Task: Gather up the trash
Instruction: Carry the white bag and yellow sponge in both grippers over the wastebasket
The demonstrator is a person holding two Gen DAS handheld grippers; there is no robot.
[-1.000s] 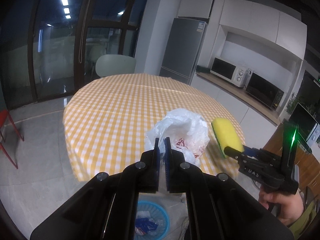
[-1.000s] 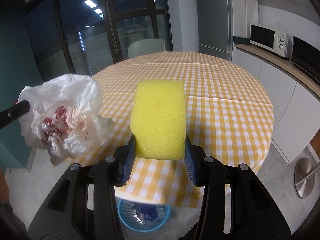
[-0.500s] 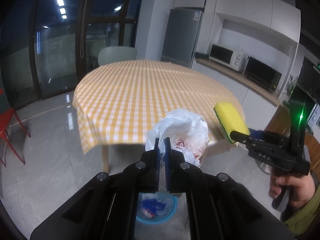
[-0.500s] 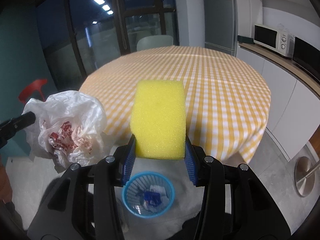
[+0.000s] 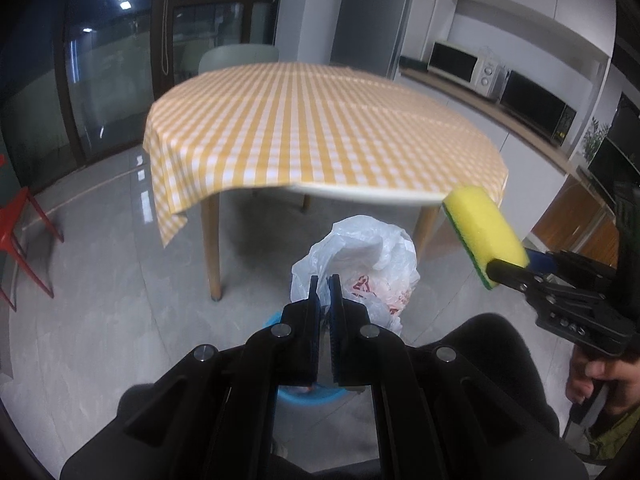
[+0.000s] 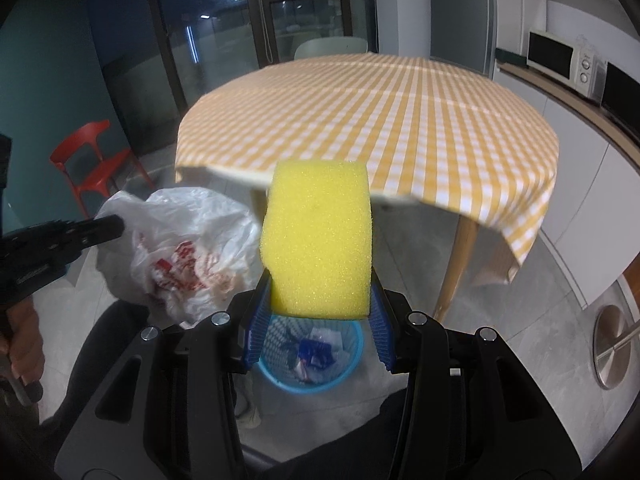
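— Inspector: Condition of the left gripper [image 5: 324, 280]?

— Assistant: Matte black frame, blue ribbed pads [image 5: 315, 300], four silver round screws [image 5: 205, 352] behind the pads.

— Inspector: The right gripper [image 6: 318, 312]?

— Assistant: Same black build, blue ribbed pads [image 6: 378, 340], four silver screws [image 6: 415, 317] behind those pads. Olive sleeve [image 5: 616, 428] below its handle, dark trousers [image 5: 492, 344] beside it.

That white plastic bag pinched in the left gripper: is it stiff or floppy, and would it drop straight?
The plastic bag looks floppy: it hangs crumpled from the left gripper. It is probably very light, being thin and translucent. Released over the blue basket, it might drift rather than drop straight like the yellow sponge would.
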